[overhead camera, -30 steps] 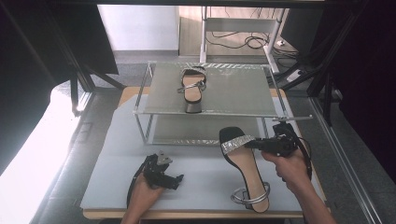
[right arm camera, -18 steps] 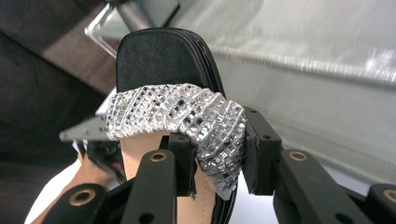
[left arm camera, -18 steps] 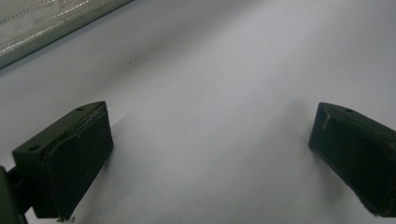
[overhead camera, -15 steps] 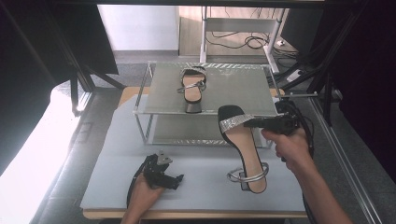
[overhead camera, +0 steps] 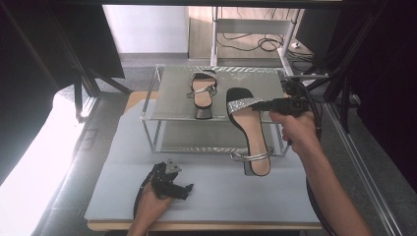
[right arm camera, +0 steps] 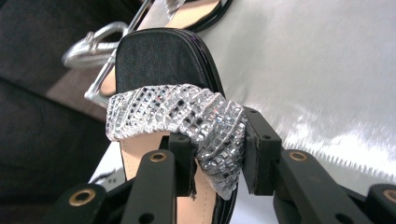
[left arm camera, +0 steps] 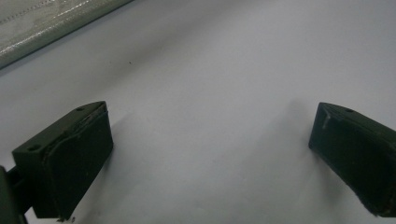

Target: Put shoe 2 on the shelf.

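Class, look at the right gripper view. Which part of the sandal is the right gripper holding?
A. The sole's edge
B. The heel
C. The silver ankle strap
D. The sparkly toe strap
D: in the right gripper view the right gripper has its jaws pinched on the bunched sparkly toe strap of the sandal.

The rack's top shelf (overhead camera: 172,98) is bare along its left edge; a sandal (overhead camera: 202,91) stands at its middle. Over the shelf's right half hangs a second sandal (overhead camera: 248,130), pinched at its glittery strap by the right gripper (overhead camera: 269,104), blocking that side. The worktop (overhead camera: 221,191) lies open along its front edge, except where the left gripper (overhead camera: 184,189) rests, jaws spread.
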A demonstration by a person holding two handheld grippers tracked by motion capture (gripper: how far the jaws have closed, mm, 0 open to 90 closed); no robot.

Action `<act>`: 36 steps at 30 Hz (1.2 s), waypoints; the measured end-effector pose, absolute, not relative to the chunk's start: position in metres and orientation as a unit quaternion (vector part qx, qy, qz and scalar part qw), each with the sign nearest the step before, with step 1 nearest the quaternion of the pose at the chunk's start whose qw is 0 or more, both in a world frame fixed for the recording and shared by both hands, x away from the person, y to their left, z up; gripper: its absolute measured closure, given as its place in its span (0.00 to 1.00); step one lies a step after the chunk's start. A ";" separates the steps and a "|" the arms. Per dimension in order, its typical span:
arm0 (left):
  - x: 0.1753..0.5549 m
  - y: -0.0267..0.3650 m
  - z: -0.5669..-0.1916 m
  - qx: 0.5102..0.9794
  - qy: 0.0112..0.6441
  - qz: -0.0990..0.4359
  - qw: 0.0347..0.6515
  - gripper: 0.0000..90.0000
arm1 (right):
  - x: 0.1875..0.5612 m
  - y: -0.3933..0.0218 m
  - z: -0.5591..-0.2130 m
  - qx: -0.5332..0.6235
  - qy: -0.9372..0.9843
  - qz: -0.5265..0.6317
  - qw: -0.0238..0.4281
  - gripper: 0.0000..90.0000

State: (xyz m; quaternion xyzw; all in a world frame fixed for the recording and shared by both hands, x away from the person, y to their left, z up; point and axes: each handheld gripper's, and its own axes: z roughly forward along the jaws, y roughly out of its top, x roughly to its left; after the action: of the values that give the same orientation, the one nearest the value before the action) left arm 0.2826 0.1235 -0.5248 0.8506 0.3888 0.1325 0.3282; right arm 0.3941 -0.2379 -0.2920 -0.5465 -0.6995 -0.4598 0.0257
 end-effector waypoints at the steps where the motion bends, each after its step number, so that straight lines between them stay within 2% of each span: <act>1: 0.283 0.124 -0.525 0.851 0.389 0.132 0.328 0.00 | 0.397 -0.238 -0.291 -0.548 -0.698 -0.460 0.025 0.75; 26: 0.283 0.124 -0.525 0.851 0.388 0.131 0.327 0.00 | 0.485 -0.227 -0.272 -0.615 -0.639 -0.461 0.030 0.75; 36: 0.283 0.124 -0.525 0.851 0.388 0.132 0.328 0.00 | 0.518 -0.224 -0.276 -0.635 -0.620 -0.461 0.007 0.75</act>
State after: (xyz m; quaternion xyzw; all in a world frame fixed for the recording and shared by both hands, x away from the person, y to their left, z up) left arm 0.2828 0.1237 -0.5249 0.8510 0.3880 0.1317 0.3284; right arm 0.5183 -0.2236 -0.2765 -0.6346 -0.6200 -0.4612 0.0070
